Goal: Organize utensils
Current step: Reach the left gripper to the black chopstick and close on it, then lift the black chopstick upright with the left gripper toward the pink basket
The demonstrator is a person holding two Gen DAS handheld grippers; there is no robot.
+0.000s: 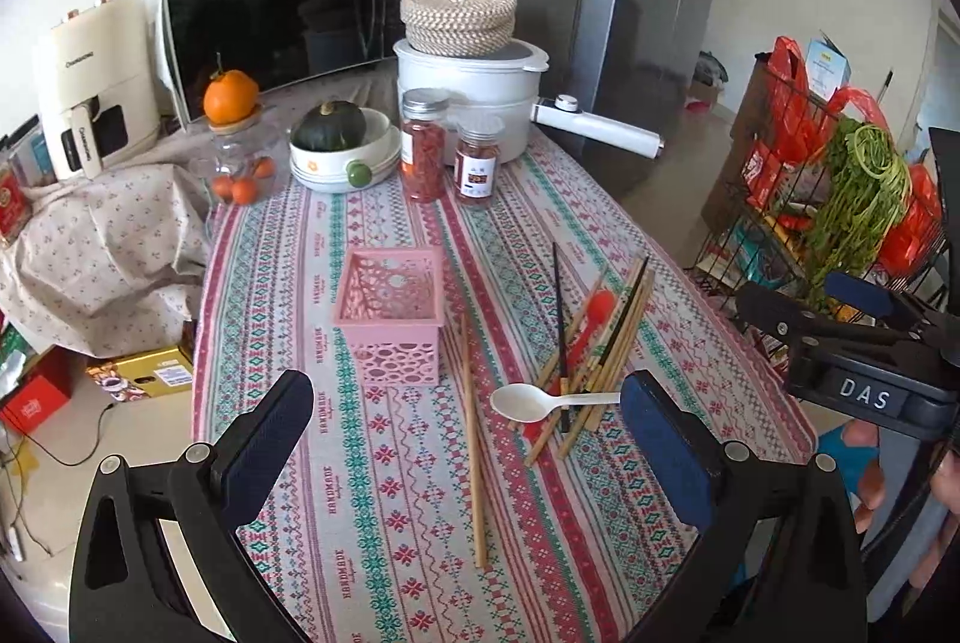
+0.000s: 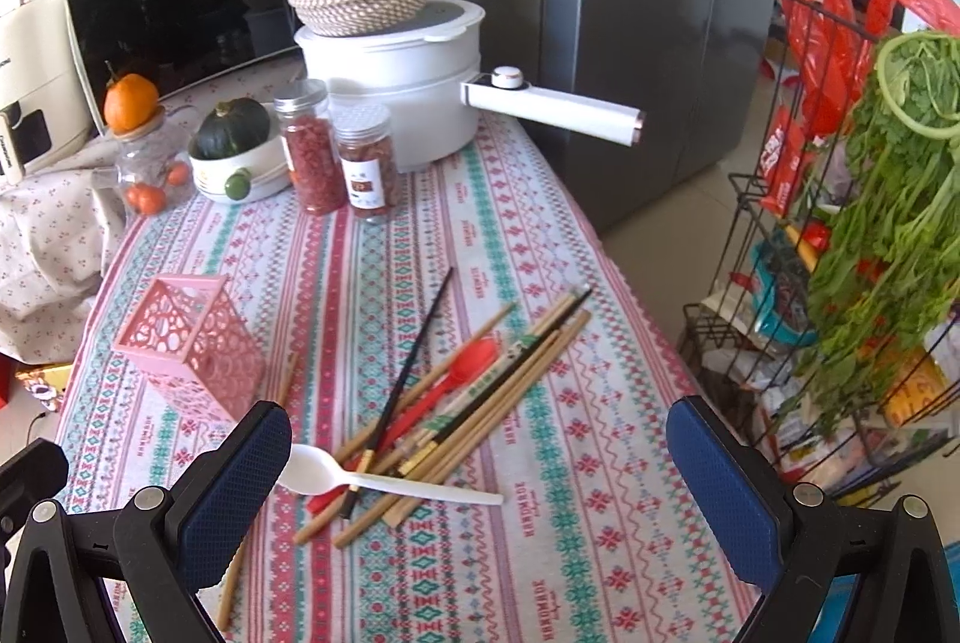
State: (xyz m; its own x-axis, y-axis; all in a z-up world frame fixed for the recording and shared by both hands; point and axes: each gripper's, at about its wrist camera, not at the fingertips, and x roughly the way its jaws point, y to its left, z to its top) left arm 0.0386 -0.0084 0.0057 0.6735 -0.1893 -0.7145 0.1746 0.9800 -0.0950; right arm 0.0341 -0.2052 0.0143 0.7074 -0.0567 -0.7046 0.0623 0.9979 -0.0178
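On the patterned tablecloth point(image 1: 384, 493), the chopstick pile point(image 2: 474, 391) and white spoon point(image 2: 372, 475) lie right of the empty pink holder point(image 1: 390, 319). Left gripper point(image 1: 465, 439) and right gripper point(image 2: 474, 469) hang spread wide, holding nothing. Risk: crossed sticks may cause a grasp to snag neighbours and scatter them.

In front of your left gripper point(image 1: 465, 439) the patterned tablecloth point(image 1: 372, 511) lies bare except for one pair of wooden chopsticks point(image 1: 474, 439) running lengthwise between the wide-spread fingers. The pink holder point(image 1: 390, 313) stands just beyond, blocking a straight push forward on the left. To its right, the heap of chopsticks point(image 2: 480, 391), with the white spoon point(image 2: 360, 475) and red spoon point(image 2: 474, 361) among them, fills the middle of the table. Your right gripper point(image 2: 480, 469), also spread wide, has bare cloth to the pile's right, up to the table edge. Behind, jars point(image 2: 336, 163), bowl point(image 2: 240, 175) and white pot point(image 2: 408, 84) wall off the far end.
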